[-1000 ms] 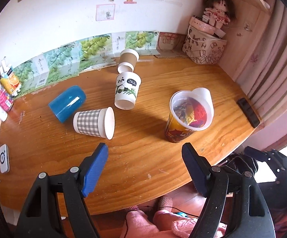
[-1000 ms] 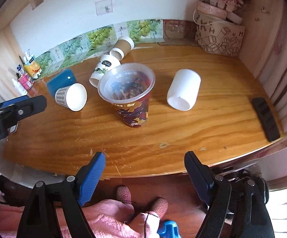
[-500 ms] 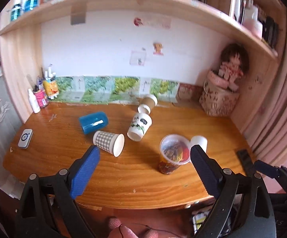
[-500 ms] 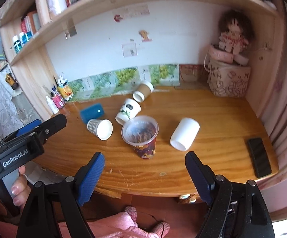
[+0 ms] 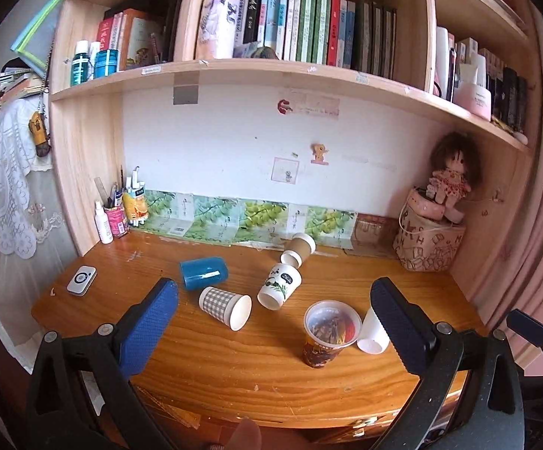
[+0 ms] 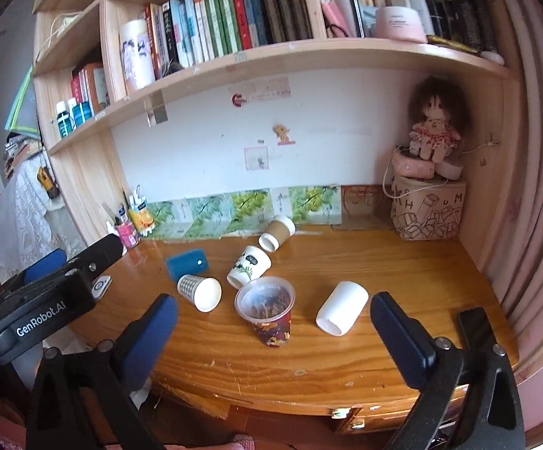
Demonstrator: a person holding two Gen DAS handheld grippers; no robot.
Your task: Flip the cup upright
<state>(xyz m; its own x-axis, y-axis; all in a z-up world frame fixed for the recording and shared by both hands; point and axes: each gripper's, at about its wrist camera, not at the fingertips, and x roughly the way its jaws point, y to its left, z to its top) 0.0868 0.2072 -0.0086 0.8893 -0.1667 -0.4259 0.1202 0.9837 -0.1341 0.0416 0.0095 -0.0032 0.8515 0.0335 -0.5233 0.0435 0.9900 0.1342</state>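
Several cups lie on their sides on the wooden desk (image 5: 211, 367): a blue cup (image 5: 204, 272), a checked cup (image 5: 225, 306), a panda-print cup (image 5: 279, 285), a brown cup (image 5: 298, 249) and a white cup (image 5: 373, 331). A clear patterned cup (image 5: 328, 333) stands upright. In the right wrist view I see the white cup (image 6: 342, 312), the patterned cup (image 6: 267, 310) and the checked cup (image 6: 199, 292). My left gripper (image 5: 274, 328) and my right gripper (image 6: 271, 332) are open, empty and held back from the desk's front edge.
A bookshelf (image 5: 271, 71) overhangs the desk. A doll sits on a printed basket (image 5: 427, 242) at the back right. Bottles and pens (image 5: 119, 213) stand at the back left. A small white device (image 5: 81, 280) lies at the left, a black phone (image 6: 477, 328) at the right.
Both grippers have drawn back and up from the desk, and both views have tilted upward. The bookshelf now shows. The cups have not moved.
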